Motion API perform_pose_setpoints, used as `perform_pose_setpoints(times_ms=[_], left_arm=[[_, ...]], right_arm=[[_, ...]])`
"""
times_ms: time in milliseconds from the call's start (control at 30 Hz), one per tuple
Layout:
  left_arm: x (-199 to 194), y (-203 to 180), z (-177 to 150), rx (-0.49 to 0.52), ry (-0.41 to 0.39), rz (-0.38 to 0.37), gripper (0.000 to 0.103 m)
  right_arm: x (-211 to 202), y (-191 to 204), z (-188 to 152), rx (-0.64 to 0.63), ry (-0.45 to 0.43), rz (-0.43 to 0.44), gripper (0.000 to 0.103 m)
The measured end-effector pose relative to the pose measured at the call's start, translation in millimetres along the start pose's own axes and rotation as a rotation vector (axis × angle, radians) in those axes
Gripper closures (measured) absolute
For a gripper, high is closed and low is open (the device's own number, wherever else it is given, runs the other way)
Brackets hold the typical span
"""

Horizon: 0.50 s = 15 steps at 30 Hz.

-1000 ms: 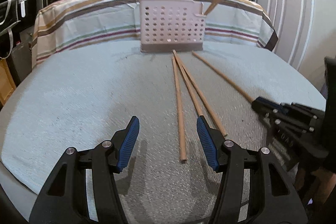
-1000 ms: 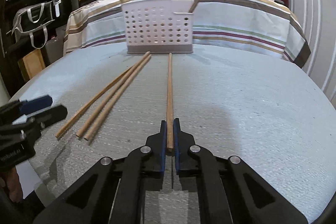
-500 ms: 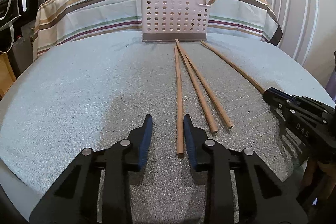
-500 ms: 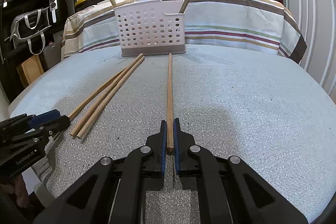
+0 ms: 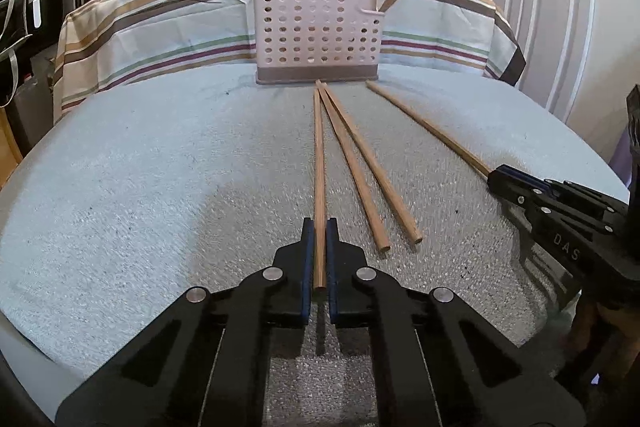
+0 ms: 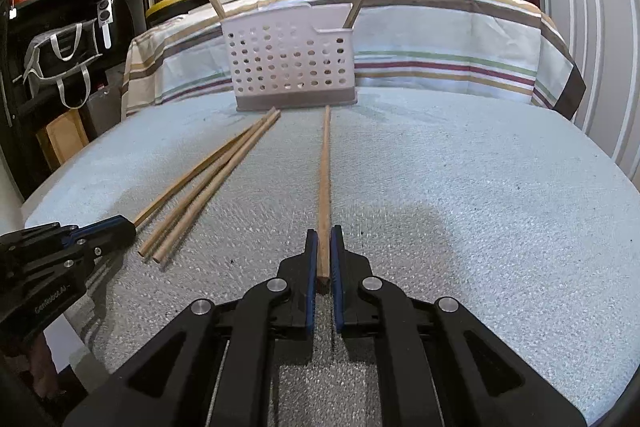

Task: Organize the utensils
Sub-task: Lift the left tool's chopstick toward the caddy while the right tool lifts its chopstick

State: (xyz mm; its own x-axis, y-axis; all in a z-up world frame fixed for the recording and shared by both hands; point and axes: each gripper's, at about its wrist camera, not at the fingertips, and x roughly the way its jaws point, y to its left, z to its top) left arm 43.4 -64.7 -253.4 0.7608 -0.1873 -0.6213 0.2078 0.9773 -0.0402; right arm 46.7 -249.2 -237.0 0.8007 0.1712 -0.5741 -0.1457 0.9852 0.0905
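I see the round table under its pale grey textured cloth (image 5: 160, 187), the perforated pink plastic basket (image 5: 316, 35) at its far side. My left gripper (image 5: 319, 227) clamps the leftmost wooden chopstick (image 5: 319, 155); my right gripper (image 6: 324, 233) clamps another wooden chopstick (image 6: 325, 163) — two loose wooden chopsticks (image 5: 360, 163) lie between.

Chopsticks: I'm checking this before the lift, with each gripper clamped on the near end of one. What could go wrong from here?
1. The left gripper pinches its chopstick only at the near end, so the long free end may droop or swing when raised.
2. That chopstick's far tip lies against the two loose chopsticks, so lifting could drag them.
3. The right gripper holds its chopstick the same way; its tip lies close to the basket and might catch its base.
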Motion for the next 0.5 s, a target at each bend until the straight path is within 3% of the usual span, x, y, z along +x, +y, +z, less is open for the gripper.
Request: perform_pose_setpoints(times_ms=[500], left_arm=[[-48, 13, 32, 0.009, -0.158, 0.040, 0.097]], right_arm=[[-50, 3, 35, -0.048, -0.157, -0.036, 0.096]])
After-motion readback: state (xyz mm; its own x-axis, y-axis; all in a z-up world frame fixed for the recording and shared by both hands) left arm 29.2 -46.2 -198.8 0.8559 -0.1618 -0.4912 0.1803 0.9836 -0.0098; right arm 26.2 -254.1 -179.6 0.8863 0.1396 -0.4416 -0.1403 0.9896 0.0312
